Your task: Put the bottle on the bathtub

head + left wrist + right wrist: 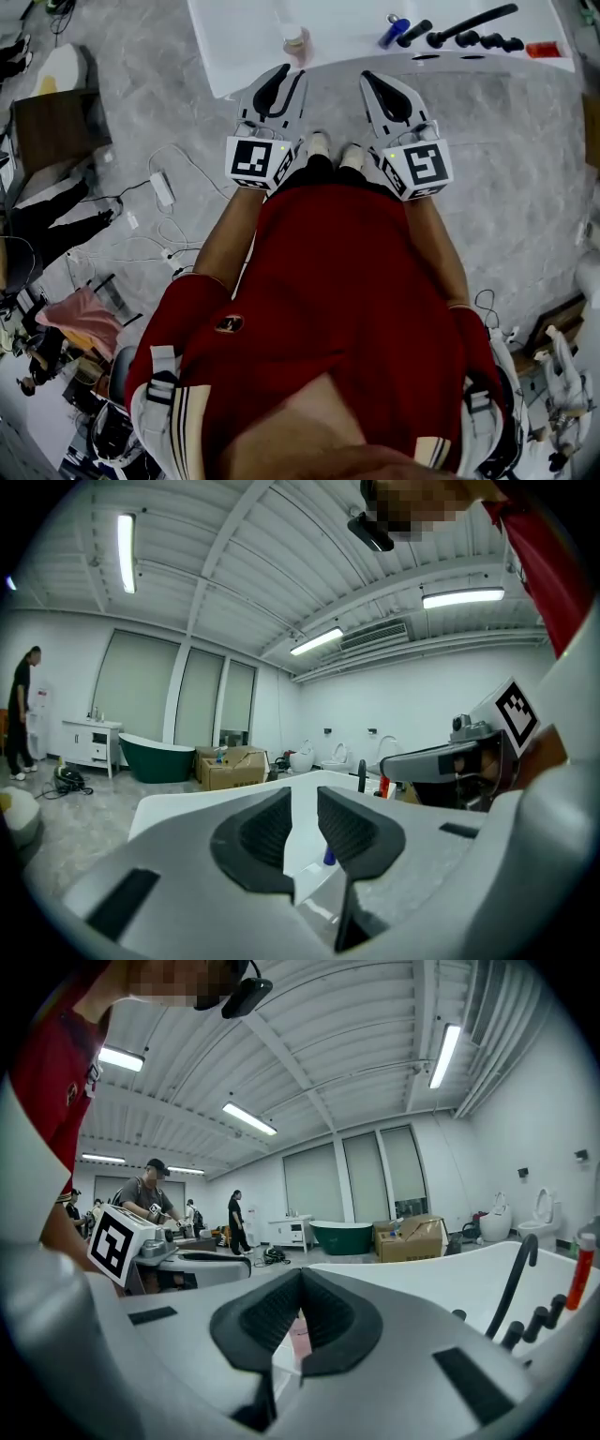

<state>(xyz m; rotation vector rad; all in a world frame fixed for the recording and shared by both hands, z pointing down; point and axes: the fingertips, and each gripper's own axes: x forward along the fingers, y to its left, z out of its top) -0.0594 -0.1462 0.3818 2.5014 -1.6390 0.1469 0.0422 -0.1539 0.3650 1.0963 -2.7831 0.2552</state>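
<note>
Grey floor (169,94), white bathtub (244,47) ahead; left gripper (293,73) fingers (258,832) slightly apart, right gripper (370,77) fingers touching, both empty. Likely pre-grasp: reach for bottle (296,41).

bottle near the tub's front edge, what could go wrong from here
1. The bottle stands close to the tub's front edge, right ahead of the left gripper; a bump could knock it off.
2. The right gripper's jaws are together, so it cannot grab until opened.
</note>
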